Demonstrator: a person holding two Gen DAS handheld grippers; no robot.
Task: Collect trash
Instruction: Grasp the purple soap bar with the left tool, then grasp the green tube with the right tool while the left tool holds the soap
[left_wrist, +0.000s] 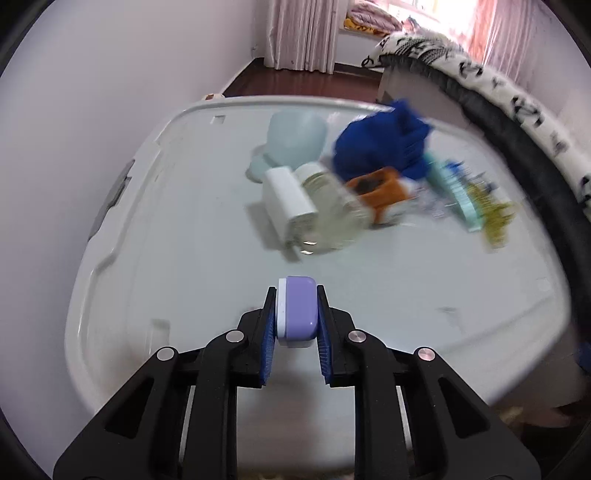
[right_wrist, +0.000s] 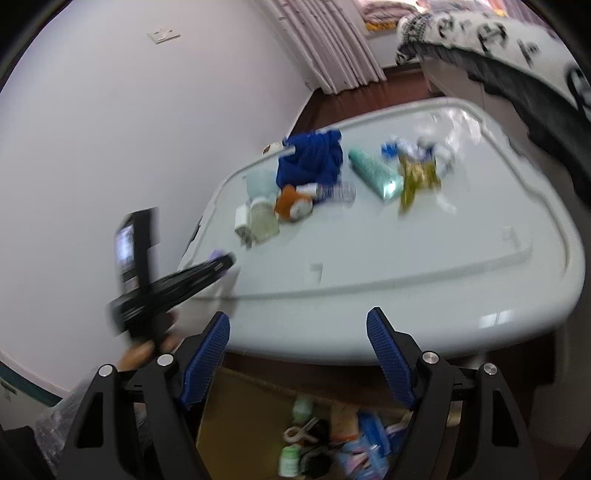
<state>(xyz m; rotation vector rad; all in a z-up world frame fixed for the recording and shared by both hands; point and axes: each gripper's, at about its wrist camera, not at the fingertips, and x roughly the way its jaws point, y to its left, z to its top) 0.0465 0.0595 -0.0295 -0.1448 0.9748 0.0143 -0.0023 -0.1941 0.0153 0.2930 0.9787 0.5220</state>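
Observation:
My left gripper (left_wrist: 297, 291) is shut on a small purple and white case (left_wrist: 297, 314), held just above the pale tabletop (left_wrist: 184, 258). Farther back lies a cluster: a white plug adapter (left_wrist: 288, 199), a clear jar (left_wrist: 332, 206), an orange item (left_wrist: 380, 192), a blue cloth (left_wrist: 380, 147), a teal tube (left_wrist: 454, 192) and a yellow wrapper (left_wrist: 491, 214). My right gripper (right_wrist: 299, 317) stands open with nothing between its pads, over the table's near edge. The left gripper (right_wrist: 199, 277) shows blurred at the left of the right wrist view.
Below the table's near edge sits an open cardboard box (right_wrist: 236, 406) holding several discarded items, among them small bottles and a clip. A pale blue cup (left_wrist: 295, 136) stands behind the cluster. A patterned blanket (left_wrist: 498, 85) drapes over furniture to the right, and a wall is at left.

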